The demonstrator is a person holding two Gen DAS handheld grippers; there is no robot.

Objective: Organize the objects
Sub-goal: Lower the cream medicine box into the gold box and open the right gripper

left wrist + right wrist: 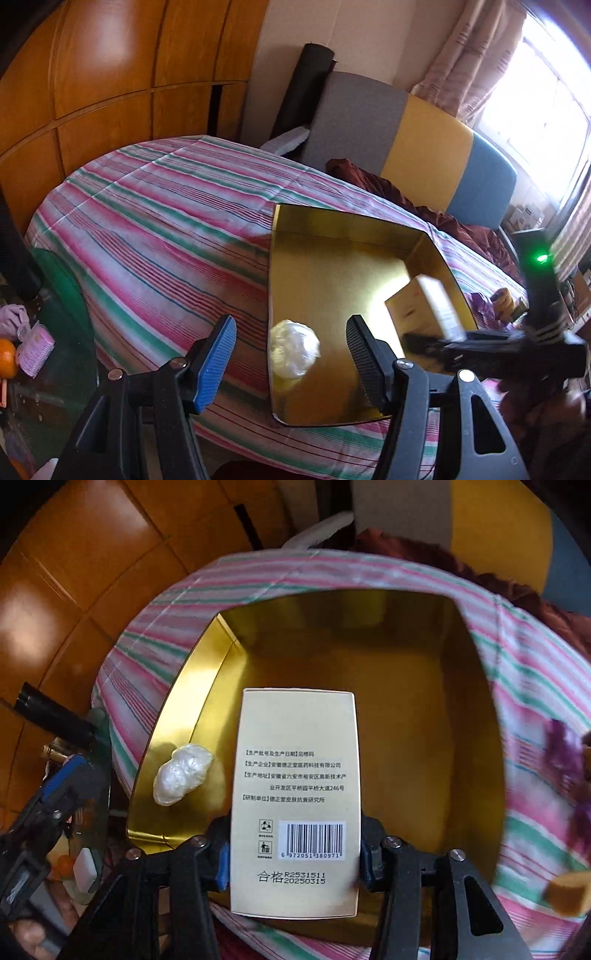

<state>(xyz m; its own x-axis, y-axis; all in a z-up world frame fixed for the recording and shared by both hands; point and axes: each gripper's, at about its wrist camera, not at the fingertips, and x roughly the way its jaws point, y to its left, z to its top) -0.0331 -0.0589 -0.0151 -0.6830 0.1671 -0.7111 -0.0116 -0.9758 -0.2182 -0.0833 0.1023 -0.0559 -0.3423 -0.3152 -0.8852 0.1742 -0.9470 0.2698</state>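
An open gold box (280, 229) lies on the striped bed. Inside it, near its left wall, sits a crumpled white plastic wad (293, 349). My left gripper (291, 325) hovers open above the box's near left corner, holding nothing. My right gripper (295, 853) is shut on a beige carton (295, 775) with printed text and a barcode, held over the middle of the gold box (406, 701). The white wad (181, 773) lies to the carton's left. In the left wrist view the carton (421, 306) and right gripper (428, 332) show blurred at the box's right side.
The striped sheet (147, 221) covers the bed, with a brown blanket (388, 188) and a grey, yellow and blue headboard (424, 147) behind. A wooden wardrobe (110, 74) stands left. A glass table (55, 332) holds an orange (7, 358). Purple cloth (561, 749) lies right of the box.
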